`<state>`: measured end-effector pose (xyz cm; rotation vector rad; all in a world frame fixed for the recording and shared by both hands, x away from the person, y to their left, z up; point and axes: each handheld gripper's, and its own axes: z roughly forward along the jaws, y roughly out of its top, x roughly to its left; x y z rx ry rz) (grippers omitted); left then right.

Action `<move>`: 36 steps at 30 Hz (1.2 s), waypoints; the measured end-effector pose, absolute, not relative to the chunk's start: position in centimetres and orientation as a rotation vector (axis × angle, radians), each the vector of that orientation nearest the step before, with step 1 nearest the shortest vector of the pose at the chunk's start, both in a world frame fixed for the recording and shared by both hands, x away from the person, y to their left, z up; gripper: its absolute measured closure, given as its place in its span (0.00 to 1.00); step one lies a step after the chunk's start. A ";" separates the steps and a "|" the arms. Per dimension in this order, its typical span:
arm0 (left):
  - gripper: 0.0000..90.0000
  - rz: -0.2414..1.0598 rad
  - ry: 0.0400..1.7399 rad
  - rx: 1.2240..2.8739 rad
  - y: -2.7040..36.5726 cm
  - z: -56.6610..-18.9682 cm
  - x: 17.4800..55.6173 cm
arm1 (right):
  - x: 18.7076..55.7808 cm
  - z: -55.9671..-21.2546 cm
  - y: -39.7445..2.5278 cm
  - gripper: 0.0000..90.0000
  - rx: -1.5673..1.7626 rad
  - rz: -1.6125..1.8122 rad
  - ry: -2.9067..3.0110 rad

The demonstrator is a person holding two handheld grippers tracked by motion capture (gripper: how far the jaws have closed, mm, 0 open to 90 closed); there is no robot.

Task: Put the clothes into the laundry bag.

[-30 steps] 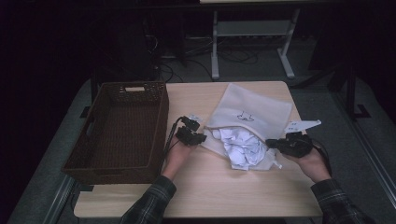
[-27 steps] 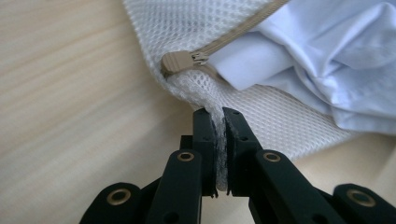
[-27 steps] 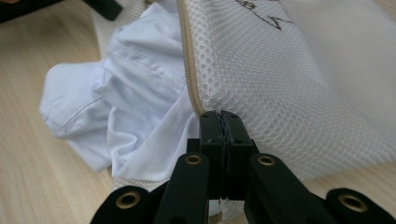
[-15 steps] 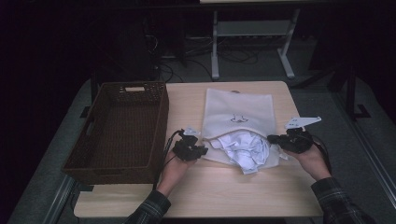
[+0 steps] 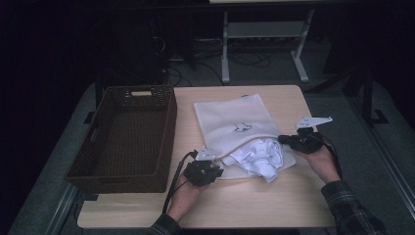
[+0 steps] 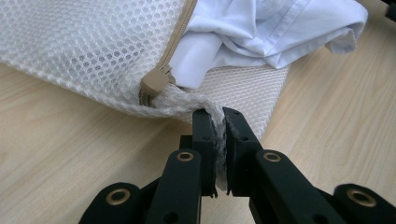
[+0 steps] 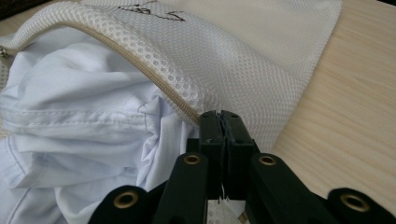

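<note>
A white mesh laundry bag (image 5: 230, 122) lies flat on the table, its zippered mouth toward me. A crumpled white shirt (image 5: 259, 156) spills half out of that mouth. My left gripper (image 5: 208, 169) is shut on the bag's near left corner, just below the tan zipper end (image 6: 152, 86); mesh (image 6: 93, 51) is pinched between the jaws of my left gripper (image 6: 220, 121). My right gripper (image 5: 288, 142) is shut on the bag's right edge by the zipper tape (image 7: 154, 84), the shirt (image 7: 79, 126) bunched to its left. The jaws of my right gripper (image 7: 220, 122) are pressed together.
A dark woven basket (image 5: 129, 134) stands empty on the table's left side, close beside the bag. Bare wooden tabletop (image 5: 254, 200) runs along the front edge and to the right of the bag. A metal stand (image 5: 264, 34) is on the floor behind.
Both grippers have pulled the bag toward me and spread its mouth corners apart. The bag now lies flatter and straighter, with the shirt still bulging from the opening.
</note>
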<state>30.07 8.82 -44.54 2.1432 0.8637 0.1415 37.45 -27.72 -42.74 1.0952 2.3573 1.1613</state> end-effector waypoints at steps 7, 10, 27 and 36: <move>0.93 0.124 0.838 2.137 9.1 -44.5 30.4 | 35.4 -41.2 -28.6 0.68 1.108 1.261 2.346; 0.93 0.129 0.831 2.140 9.1 -44.5 30.4 | 34.3 -41.0 -28.5 0.57 1.110 1.310 2.388; 0.93 0.118 0.843 2.119 9.1 -44.9 30.3 | 32.2 -40.7 -21.9 0.35 0.886 1.317 2.512; 0.93 0.127 0.837 2.129 9.1 -45.0 30.3 | 33.4 -42.3 -18.5 0.43 0.808 1.127 2.582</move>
